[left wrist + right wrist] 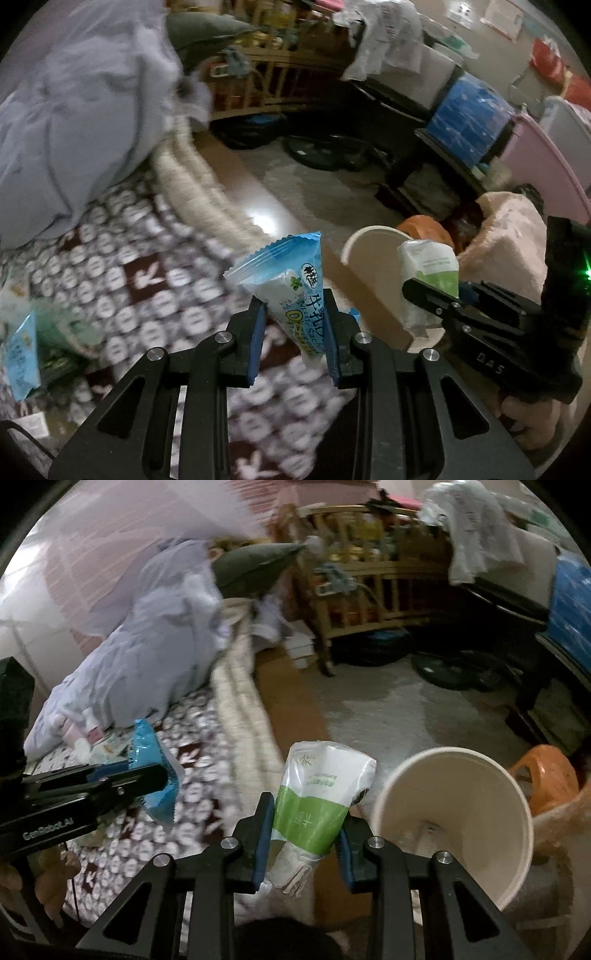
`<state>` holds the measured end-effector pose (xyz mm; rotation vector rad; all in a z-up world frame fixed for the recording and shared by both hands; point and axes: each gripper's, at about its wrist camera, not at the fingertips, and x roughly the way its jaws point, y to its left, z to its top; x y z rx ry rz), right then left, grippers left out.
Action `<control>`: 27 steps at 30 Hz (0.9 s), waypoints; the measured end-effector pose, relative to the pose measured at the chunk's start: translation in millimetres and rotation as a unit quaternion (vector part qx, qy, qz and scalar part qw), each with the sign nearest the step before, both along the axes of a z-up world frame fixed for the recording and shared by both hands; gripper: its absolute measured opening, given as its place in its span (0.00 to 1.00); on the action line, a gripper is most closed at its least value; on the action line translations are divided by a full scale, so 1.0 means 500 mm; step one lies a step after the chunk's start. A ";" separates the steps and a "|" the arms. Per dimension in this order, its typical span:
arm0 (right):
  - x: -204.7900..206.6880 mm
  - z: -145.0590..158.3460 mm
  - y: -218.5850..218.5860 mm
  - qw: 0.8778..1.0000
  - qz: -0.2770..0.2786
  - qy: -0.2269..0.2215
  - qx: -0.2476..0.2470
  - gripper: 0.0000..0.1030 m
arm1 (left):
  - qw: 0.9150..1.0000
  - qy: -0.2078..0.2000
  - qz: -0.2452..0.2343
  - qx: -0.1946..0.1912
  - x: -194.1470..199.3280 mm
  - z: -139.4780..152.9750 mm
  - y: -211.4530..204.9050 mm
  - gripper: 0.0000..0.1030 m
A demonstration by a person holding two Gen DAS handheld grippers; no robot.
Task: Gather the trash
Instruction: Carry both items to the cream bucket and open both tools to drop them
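A blue candy wrapper [291, 291] is pinched between the left gripper [295, 339] fingers, and a green-and-white tissue pack [317, 805] between the right gripper [304, 845] fingers. The white paper bucket [454, 827] is just beside the right fingers. The thin wrapper could be dropped on the patterned blanket [147, 266] if it is let go too early.

Left tool [295, 332]: matt black frame, blue pads, bright metal screws. Blue wrapper [291, 288]: glossy, crinkled plastic film. Green-and-white pack [321, 797]: smooth, soft plastic film. Bucket [480, 867]: smooth, matt cream plastic. Bedspread [147, 288]: patterned cloth. Floor [406, 716]: hard, faintly glossy.
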<state>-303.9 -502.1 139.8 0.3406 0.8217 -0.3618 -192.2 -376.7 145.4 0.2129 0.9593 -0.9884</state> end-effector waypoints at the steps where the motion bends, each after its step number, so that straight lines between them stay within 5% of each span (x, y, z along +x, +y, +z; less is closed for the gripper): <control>1: -0.011 0.000 -0.014 1.000 -0.009 0.000 0.000 0.28 | 1.000 0.002 -0.008 -0.002 -0.006 0.000 -0.016 0.25; 12: -0.098 -0.021 -0.143 0.996 -0.092 0.013 0.005 0.28 | 0.998 0.024 -0.054 -0.005 -0.047 -0.018 -0.156 0.25; 27: -0.131 -0.065 -0.212 0.991 -0.126 0.027 0.025 0.28 | 0.996 0.035 -0.084 0.013 -0.075 -0.062 -0.267 0.25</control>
